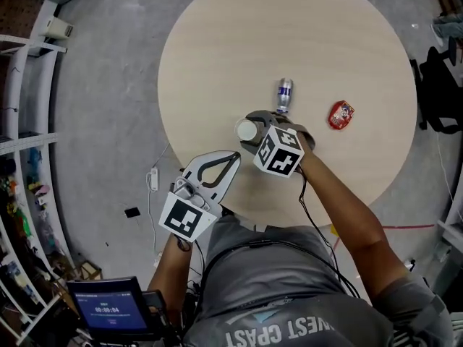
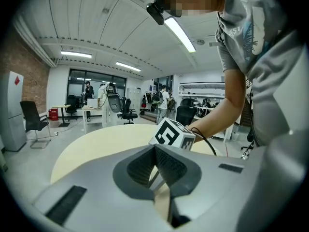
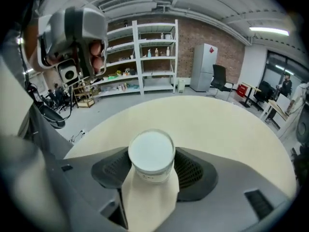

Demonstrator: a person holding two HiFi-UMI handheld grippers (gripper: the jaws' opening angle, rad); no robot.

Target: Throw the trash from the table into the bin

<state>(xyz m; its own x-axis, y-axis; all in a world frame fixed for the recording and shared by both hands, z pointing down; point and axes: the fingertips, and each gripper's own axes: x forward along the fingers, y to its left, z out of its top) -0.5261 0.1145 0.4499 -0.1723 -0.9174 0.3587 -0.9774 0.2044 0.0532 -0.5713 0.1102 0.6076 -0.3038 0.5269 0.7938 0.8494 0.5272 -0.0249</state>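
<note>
White cup [image 3: 151,151] straddled by right gripper [image 3: 152,168], jaws released.
Label unreadable; left gripper [image 2: 155,149] jaws clenched, empty; wide table [image 3: 217,124] beyond.

Grey concrete floor [image 1: 108,85], a brick wall [image 3: 212,30] behind white shelving [image 3: 154,57], black office chairs [image 2: 29,120] — long strip lights [image 2: 179,33] overhead.
</note>
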